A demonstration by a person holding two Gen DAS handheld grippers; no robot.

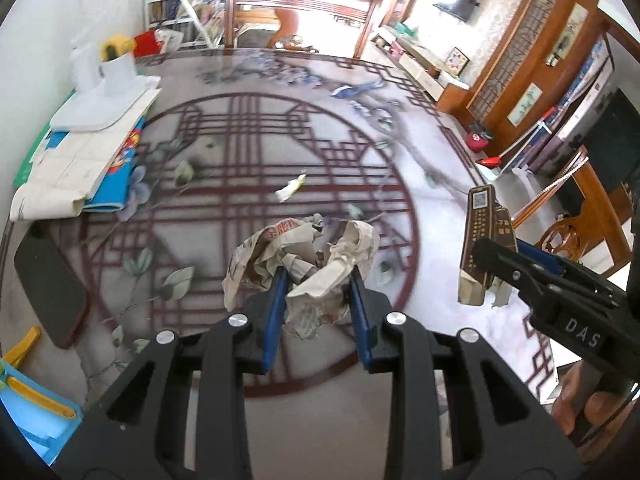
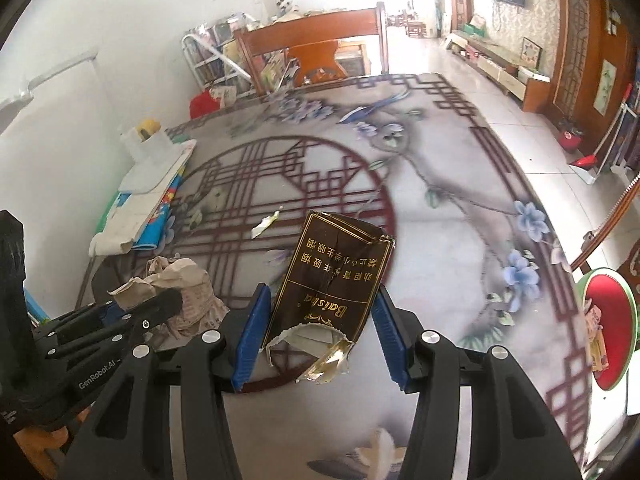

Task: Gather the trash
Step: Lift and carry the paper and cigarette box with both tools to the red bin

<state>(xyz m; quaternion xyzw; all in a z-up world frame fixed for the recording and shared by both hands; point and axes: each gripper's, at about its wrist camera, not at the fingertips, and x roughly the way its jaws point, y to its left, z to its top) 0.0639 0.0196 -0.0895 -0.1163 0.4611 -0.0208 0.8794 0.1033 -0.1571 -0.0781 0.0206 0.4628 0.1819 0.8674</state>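
Paper wad point(image 1: 308, 268): crumpled newsprint clamped between the blue pads of the left gripper point(image 1: 318, 280), lifted above the table point(image 1: 440, 216); no clear long axis, bulging past the fingertips toward 12 o'clock in the left wrist view.
Left gripper: points steeply down at the table, jaws pressed into the wad from both sides; in the right wrist view it sits at 8 o'clock with the wad point(image 2: 180, 284) bunched at its tips.
Pack point(image 2: 332, 280): torn dark brown cigarette pack with gold print, held between the pads of the right gripper point(image 2: 320, 312); long axis runs along the fingers, torn open end toward the camera at 6 o'clock, intact end away toward 12, leaning slightly right.
Right gripper: angled steeply down over the table, jaws closed on the pack's two sides; in the left wrist view it point(image 1: 490, 264) enters from 4 o'clock with the pack point(image 1: 482, 240) standing roughly upright.
Hand point(image 1: 576, 400): fingers show at the lower right edge, under the right gripper's body.
Scrap point(image 1: 290, 189): small pale wrapper lying on the table at 12 o'clock from the wad, well apart from it.
Table: patterned top with a red lattice circle and blue flowers.
Papers point(image 1: 80, 160): stack at 10 o'clock by the wall.
Phone point(image 1: 50, 280): dark, flat, at 9 o'clock.
Chair point(image 1: 300, 4): wooden, at the far edge, 12 o'clock.
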